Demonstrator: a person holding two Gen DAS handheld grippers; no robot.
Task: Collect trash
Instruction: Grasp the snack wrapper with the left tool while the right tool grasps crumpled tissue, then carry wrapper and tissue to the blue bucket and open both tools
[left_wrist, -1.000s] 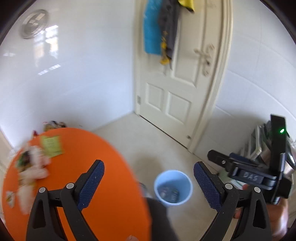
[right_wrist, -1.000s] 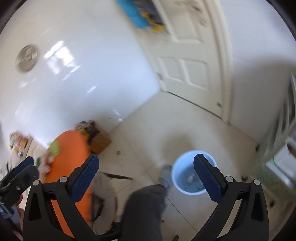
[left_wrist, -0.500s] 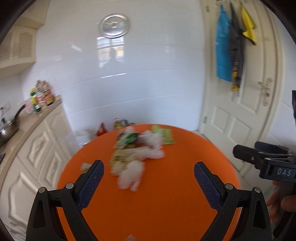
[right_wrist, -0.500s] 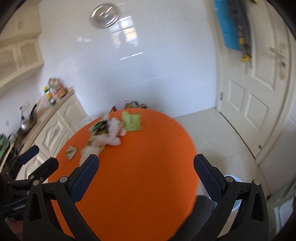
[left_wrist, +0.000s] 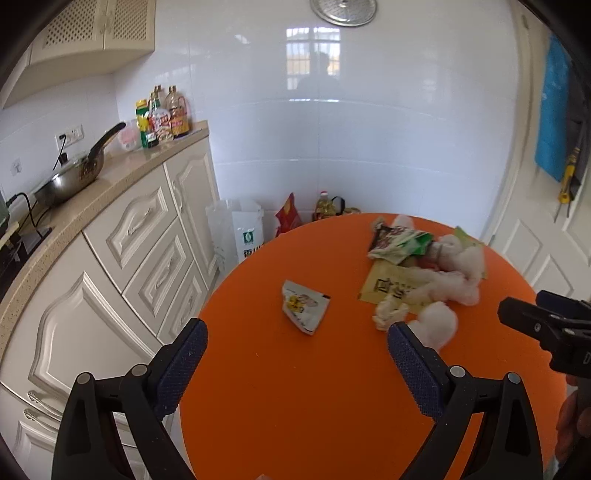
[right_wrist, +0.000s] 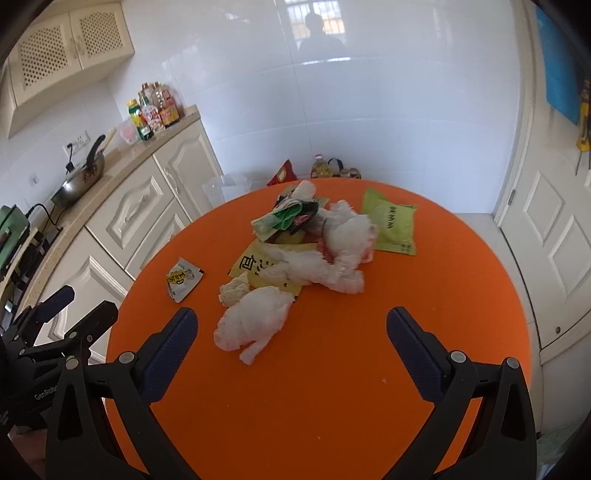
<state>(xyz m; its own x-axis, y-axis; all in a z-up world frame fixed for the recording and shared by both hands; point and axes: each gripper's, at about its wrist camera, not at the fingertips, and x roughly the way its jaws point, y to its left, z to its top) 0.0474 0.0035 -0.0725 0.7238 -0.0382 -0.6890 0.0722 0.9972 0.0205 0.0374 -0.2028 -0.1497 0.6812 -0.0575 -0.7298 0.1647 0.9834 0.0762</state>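
Both grippers, left (left_wrist: 295, 350) and right (right_wrist: 291, 334), hover with jaws spread wide and empty above the orange table (right_wrist: 332, 387). The trash (right_wrist: 310, 247), wrappers and what look like crumpled tissues, lies heaped mid-table; one small packet (left_wrist: 304, 306) sits apart.

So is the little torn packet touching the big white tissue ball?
Apart. The right wrist view shows bare orange table between the small packet and the tissue ball.
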